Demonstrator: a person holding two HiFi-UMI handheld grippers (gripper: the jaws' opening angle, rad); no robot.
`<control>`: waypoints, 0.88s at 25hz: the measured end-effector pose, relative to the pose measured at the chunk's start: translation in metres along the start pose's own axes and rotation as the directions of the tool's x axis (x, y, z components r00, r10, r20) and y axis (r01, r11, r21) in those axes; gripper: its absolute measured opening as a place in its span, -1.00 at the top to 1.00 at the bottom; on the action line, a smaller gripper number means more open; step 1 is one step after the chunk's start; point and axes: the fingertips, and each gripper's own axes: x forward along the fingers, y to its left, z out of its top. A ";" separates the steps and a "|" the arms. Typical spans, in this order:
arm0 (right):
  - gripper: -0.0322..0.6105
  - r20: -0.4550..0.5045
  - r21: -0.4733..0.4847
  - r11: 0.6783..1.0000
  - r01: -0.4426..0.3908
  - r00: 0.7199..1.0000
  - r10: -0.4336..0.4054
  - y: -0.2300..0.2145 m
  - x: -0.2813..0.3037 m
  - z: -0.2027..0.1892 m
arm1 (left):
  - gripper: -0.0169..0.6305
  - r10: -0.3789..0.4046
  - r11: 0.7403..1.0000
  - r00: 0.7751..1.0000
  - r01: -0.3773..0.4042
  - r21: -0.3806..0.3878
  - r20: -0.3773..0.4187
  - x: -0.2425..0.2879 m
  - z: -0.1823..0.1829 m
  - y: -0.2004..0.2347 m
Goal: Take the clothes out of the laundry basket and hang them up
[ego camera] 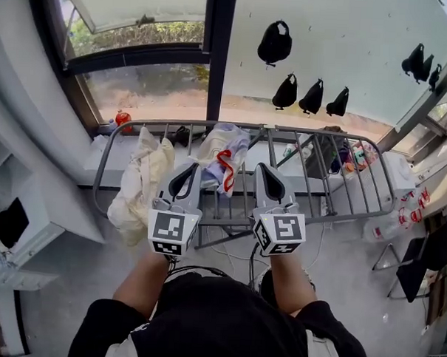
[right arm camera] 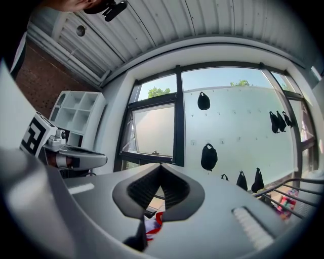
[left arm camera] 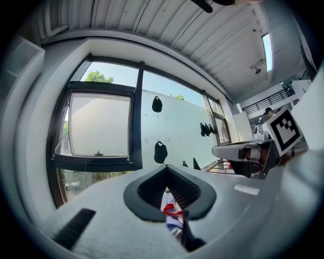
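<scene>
A grey metal drying rack (ego camera: 372,169) stands under the window. Over its left end hangs a cream garment (ego camera: 142,181). A white and lavender garment with red trim (ego camera: 226,153) lies on its middle bars. My left gripper (ego camera: 187,171) and right gripper (ego camera: 266,173) point level at the rack, one on each side of that garment. Both are shut with nothing between the pads. In the left gripper view the left gripper (left arm camera: 166,171) shows the red-trimmed garment (left arm camera: 172,210) beyond its closed jaws. The right gripper (right arm camera: 161,168) shows the red-trimmed garment (right arm camera: 154,222) the same way. No laundry basket is in view.
A dark window post (ego camera: 218,55) rises behind the rack. Black bags (ego camera: 274,42) hang on the pale wall outside. A white shelf unit (ego camera: 18,232) stands at the left. At the right are a dark folding chair (ego camera: 419,264) and colourful items (ego camera: 358,154) under the rack.
</scene>
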 end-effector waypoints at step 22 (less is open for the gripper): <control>0.86 0.021 0.033 0.999 -0.012 1.000 0.012 0.033 -0.049 0.021 | 0.94 0.018 0.999 0.999 -0.017 0.035 -0.037 -0.060 0.007 -0.032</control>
